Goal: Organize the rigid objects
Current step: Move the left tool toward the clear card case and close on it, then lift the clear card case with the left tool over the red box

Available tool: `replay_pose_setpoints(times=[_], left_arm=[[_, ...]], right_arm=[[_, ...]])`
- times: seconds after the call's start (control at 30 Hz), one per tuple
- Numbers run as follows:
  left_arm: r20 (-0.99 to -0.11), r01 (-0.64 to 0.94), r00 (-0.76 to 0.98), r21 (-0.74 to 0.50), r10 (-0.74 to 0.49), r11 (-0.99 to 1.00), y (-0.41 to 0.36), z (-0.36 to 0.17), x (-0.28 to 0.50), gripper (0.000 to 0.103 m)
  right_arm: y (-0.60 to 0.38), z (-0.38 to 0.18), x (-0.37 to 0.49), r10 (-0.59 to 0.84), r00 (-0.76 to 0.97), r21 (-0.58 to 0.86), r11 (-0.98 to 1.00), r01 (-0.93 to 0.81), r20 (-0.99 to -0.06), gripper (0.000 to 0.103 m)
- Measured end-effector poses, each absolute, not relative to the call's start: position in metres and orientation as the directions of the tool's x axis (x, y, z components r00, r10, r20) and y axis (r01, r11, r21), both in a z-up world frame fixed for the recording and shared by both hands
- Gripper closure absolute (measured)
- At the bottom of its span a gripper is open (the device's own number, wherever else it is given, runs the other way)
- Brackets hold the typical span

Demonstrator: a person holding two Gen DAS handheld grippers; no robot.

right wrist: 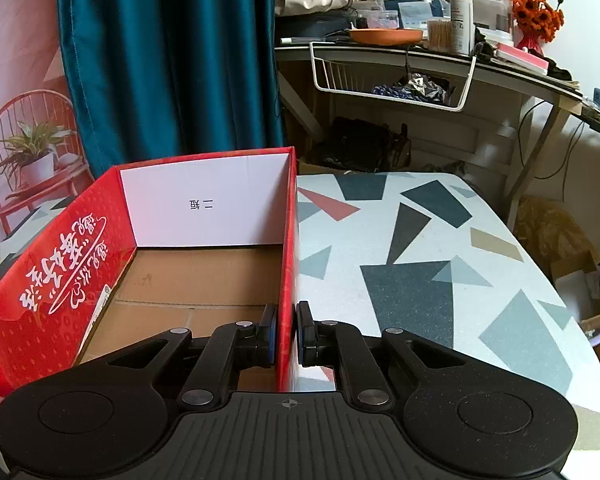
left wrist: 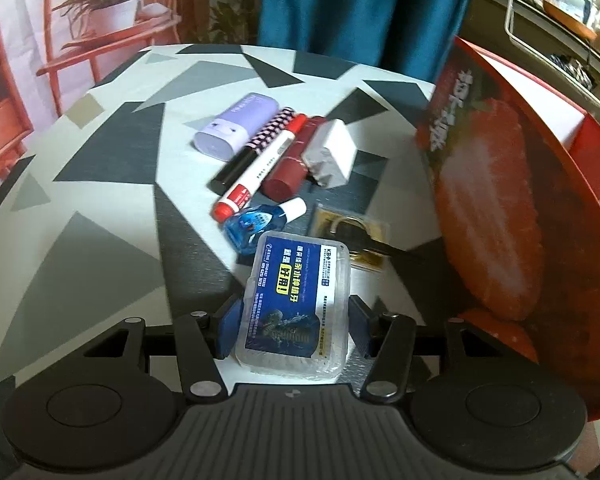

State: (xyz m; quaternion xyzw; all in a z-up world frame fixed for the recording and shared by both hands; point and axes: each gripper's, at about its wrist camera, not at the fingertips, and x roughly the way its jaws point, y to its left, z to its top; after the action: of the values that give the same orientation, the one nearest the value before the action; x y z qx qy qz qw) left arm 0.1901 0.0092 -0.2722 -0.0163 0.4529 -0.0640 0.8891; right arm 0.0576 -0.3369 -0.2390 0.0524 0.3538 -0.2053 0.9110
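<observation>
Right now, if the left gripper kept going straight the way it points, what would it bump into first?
The left gripper would meet the clear plastic case with the blue label first, since it already lies between the fingers. Beyond it lies the small blue bottle with a white cap, though depth is hard to judge.

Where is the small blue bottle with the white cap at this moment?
In the left wrist view, the blue bottle lies on the table near the centre, just beyond the clear plastic box and touching the red marker's near end.
</observation>
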Motion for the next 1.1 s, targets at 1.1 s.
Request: replay_pose_setpoints(times=[1.1], left_arm=[[-0.796, 0.074, 0.603, -0.018, -0.059, 0.997, 0.011, -0.273, 0.198, 0.046]], right_arm=[[-0.337, -0.245, 0.073, -0.351, 0.565, -0.071, 0.887, 0.456, -0.747, 0.093]])
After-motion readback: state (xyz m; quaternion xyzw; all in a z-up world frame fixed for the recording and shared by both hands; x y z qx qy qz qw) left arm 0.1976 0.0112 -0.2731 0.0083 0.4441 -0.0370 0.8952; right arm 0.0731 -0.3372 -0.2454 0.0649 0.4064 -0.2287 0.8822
